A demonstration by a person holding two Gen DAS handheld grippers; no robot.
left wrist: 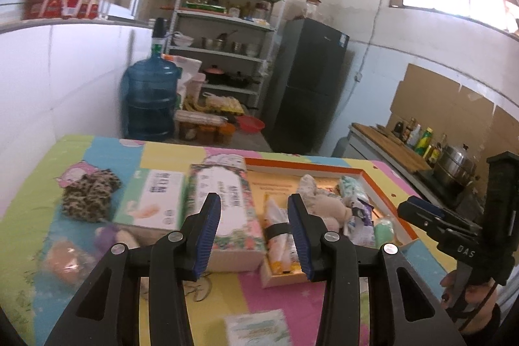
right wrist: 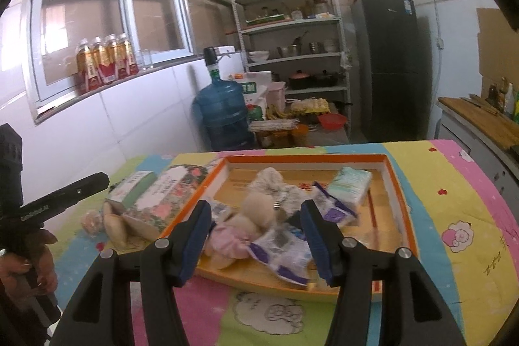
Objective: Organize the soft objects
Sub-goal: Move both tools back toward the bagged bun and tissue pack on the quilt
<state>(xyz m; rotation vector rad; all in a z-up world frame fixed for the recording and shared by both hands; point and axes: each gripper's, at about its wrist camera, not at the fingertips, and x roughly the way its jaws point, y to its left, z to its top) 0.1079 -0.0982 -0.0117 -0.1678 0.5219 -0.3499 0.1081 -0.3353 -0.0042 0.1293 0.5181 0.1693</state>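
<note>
Nearest my left camera, my left gripper (left wrist: pixel 254 231) hangs spread, jaws parted with nothing between them, above the quilted table cover (left wrist: pixel 279 297). My right gripper (right wrist: pixel 256 237) is likewise spread and empty over the near edge of the orange-rimmed tray (right wrist: pixel 397 184). The tray collects the soft items: a plush bear (right wrist: pixel 256 209), tissue packs (right wrist: pixel 350 187) and a crumpled cloth. A leopard-print cloth (left wrist: pixel 89 195) and 2 soft toys (left wrist: pixel 65 261) lie left of the 2 boxes (left wrist: pixel 227 209), outside the tray. I judge these are next.
</note>
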